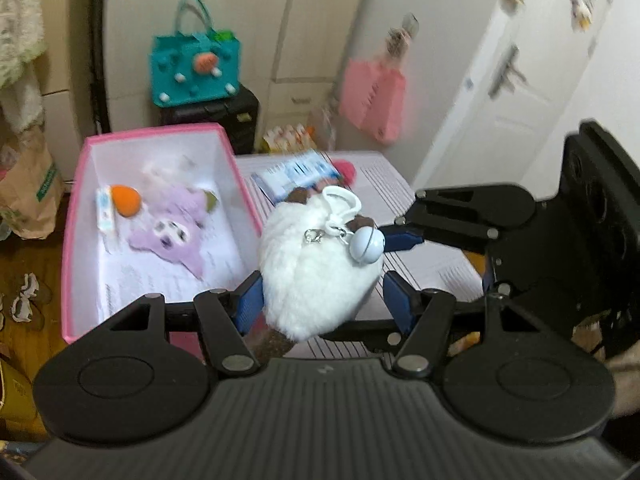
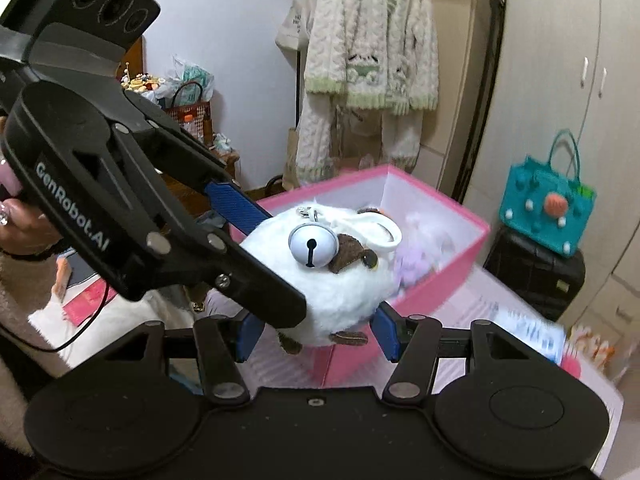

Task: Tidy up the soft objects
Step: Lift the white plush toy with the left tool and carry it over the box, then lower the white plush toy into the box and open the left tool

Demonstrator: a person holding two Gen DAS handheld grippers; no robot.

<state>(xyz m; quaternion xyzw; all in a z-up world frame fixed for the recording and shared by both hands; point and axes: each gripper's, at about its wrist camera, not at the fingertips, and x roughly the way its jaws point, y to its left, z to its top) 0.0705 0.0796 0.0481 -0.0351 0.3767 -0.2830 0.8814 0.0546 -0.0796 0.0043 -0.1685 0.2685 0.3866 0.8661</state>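
The left gripper [image 1: 322, 300] and the right gripper [image 2: 316, 330] are both clamping one white plush toy [image 1: 316, 276] and holding it in the air. Each gripper's blue pads are standing about half open and pressing into the fur on opposite flanks of the toy. In the left wrist view, the right gripper [image 1: 400, 236] is entering from the right side, its pad touching the toy beside the pale blue bell [image 1: 366, 246]. In the right wrist view, the left gripper [image 2: 264, 256] is crossing in from the upper left over the toy's white body [image 2: 340, 292].

The toy is carrying a white plastic clip loop [image 1: 340, 204] and brown felt patches. It is hanging just beside the near corner of the pink box [image 1: 80, 240], above a paper-covered table [image 1: 424, 264]. Inside the box a purple plush [image 1: 176, 232] and an orange soft ball [image 1: 126, 200] are lying on the white floor. A teal handbag [image 1: 196, 68] is sitting on a black case [image 2: 536, 268] behind the box.
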